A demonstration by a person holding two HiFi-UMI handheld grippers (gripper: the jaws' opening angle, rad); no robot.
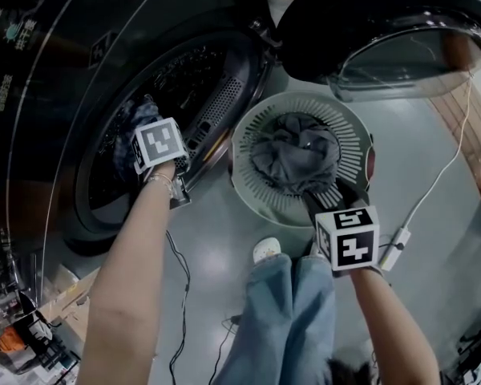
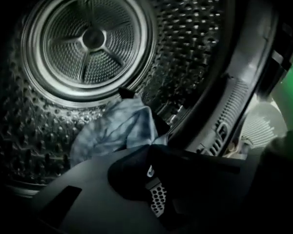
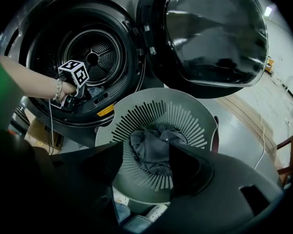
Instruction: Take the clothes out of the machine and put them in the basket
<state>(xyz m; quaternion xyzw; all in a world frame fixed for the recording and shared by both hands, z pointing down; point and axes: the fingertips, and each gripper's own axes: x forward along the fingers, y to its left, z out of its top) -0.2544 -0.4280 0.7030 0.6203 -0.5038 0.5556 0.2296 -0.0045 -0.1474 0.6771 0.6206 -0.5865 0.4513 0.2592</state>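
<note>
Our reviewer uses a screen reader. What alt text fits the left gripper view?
The left gripper, jaws shut, pinches the edge of a light blue cloth lying in the machine's perforated metal drum; a white basket shows at right.

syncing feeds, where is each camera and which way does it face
head view: on the person's head, steeply down at a round grey slotted plastic basket; arms, jeans show
left gripper view: on left gripper, into perforated steel drum; jaws closed on pale blue cloth
right gripper view: on right gripper, down at basket; jaws apart
head and right gripper views share basket, dark grey garment
</note>
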